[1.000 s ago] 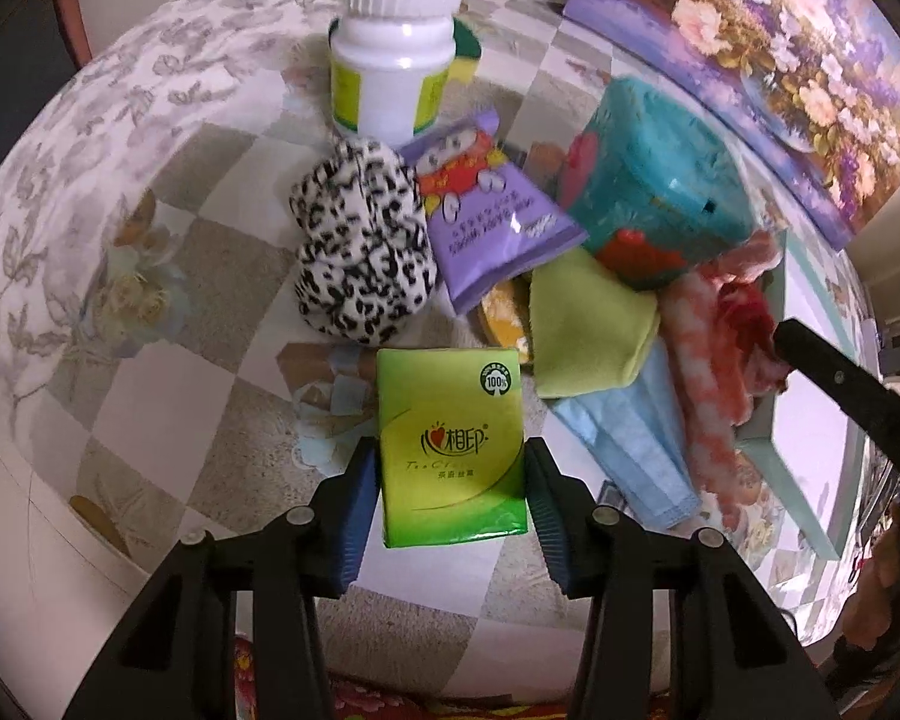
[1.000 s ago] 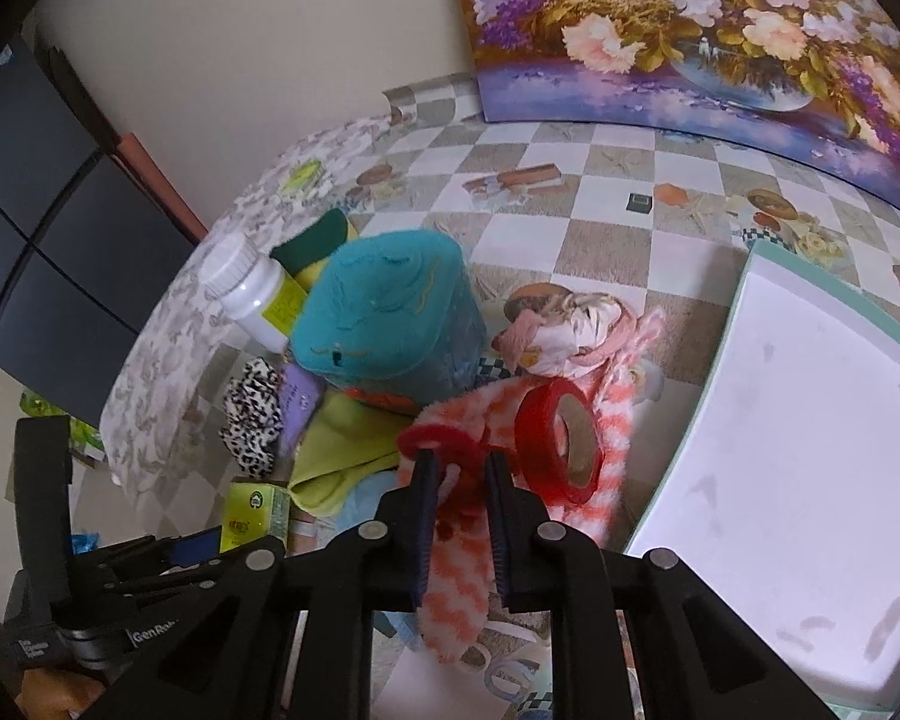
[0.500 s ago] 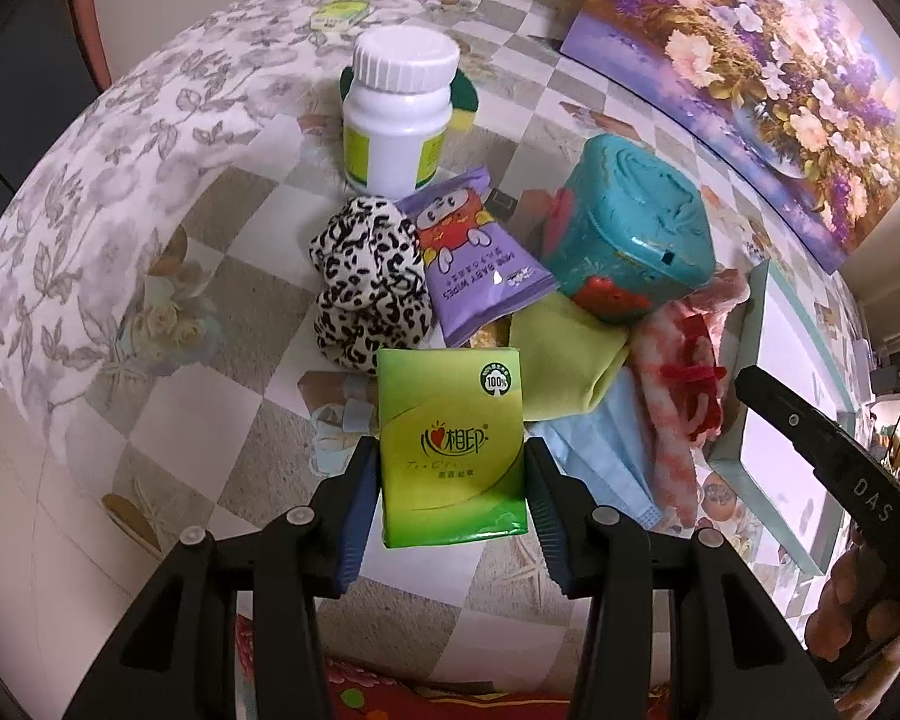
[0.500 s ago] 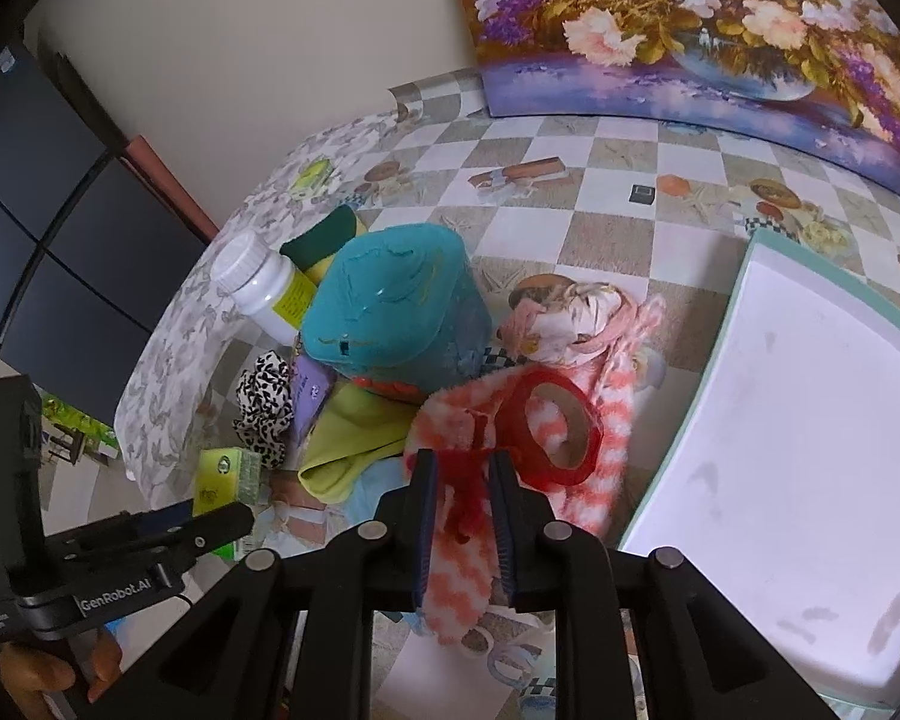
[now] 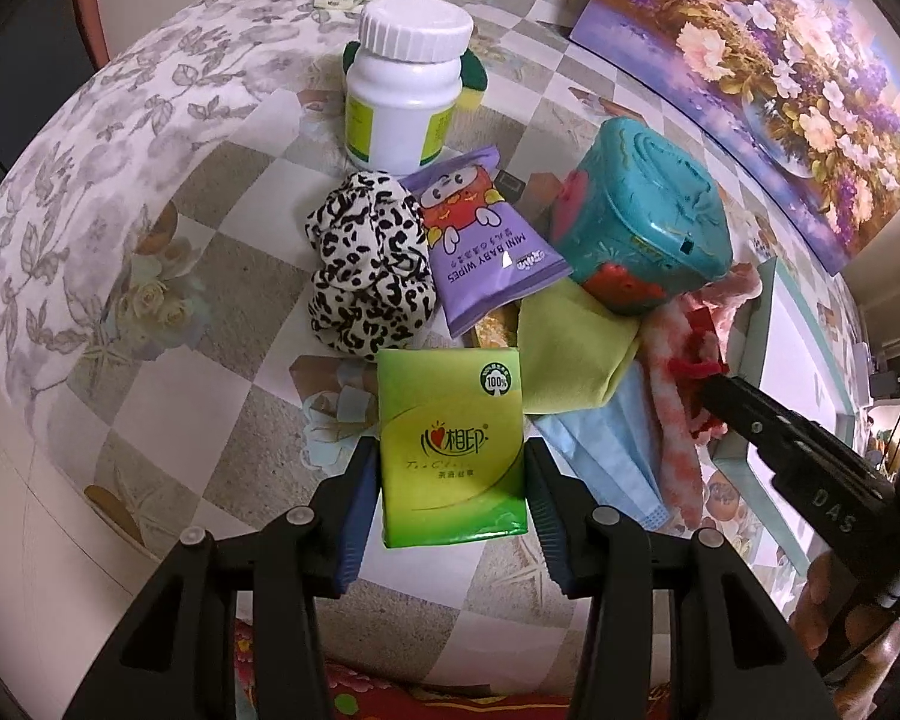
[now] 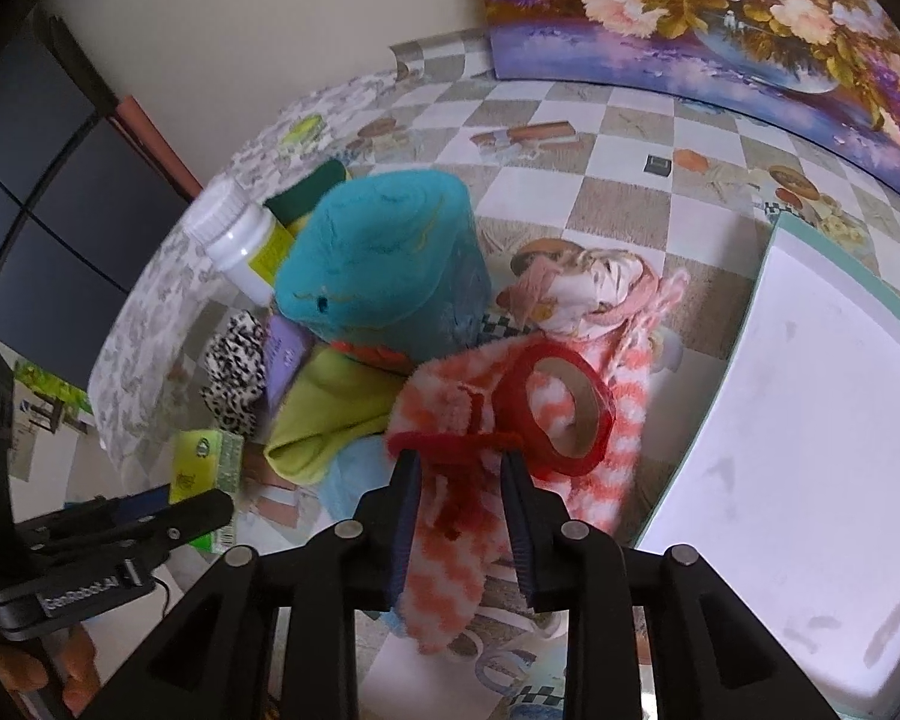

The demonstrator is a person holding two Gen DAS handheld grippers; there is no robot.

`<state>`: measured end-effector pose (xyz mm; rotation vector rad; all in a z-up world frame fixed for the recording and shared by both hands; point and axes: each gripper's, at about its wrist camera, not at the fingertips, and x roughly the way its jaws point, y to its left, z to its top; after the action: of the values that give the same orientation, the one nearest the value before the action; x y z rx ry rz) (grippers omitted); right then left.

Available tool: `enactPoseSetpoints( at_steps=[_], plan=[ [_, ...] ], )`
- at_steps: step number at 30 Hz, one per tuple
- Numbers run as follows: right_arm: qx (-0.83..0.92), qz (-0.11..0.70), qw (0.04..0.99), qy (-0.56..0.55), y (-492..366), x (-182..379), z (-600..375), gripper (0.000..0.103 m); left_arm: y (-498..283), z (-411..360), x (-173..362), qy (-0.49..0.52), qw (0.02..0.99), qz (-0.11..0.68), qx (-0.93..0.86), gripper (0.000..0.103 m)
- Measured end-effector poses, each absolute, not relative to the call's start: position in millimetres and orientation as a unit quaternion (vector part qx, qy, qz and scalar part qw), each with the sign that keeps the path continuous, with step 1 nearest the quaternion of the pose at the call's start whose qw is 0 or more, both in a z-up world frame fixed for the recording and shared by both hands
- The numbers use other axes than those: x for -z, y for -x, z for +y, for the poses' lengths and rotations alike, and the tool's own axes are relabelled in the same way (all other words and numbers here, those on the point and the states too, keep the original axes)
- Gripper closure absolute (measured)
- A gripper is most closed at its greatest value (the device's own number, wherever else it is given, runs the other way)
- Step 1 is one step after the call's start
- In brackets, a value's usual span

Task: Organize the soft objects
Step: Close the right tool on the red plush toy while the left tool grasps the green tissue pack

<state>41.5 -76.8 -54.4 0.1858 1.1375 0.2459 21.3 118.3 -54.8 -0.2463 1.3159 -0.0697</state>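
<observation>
Several soft things (image 5: 369,267) crowd a white bottle (image 5: 403,87) and teal tin (image 5: 642,222).

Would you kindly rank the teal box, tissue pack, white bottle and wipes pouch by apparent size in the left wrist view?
1. teal box
2. tissue pack, enlarged by nearness
3. white bottle and wipes pouch: too alike to rank

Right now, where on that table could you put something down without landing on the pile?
The white tray beside the orange-striped fuzzy cloth lies bare. So do the checkered tablecloth below the flower painting and the floral cloth left of the leopard-print scrunchie. It is crowded from the white bottle past the teal tin.
</observation>
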Motion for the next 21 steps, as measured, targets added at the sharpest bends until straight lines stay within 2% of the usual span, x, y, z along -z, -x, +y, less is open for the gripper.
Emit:
enactPoseSetpoints(
  at_steps=[12,15,21],
  plan=[
    [-0.113,0.555,0.823,-0.039,-40.7,71.1,-63.0,0.074,-22.7,117.5,58.0,0.115,0.780,0.615,0.037,0.054],
    [-0.122,0.543,0.829,-0.050,-37.5,61.1,-65.8,0.080,-21.4,117.4,55.3,0.115,0.781,0.613,0.037,0.054],
    [-0.146,0.519,0.839,-0.071,-32.6,40.6,-68.3,0.080,-19.9,120.6,43.9,0.115,0.787,0.605,0.036,0.054]
  ],
)
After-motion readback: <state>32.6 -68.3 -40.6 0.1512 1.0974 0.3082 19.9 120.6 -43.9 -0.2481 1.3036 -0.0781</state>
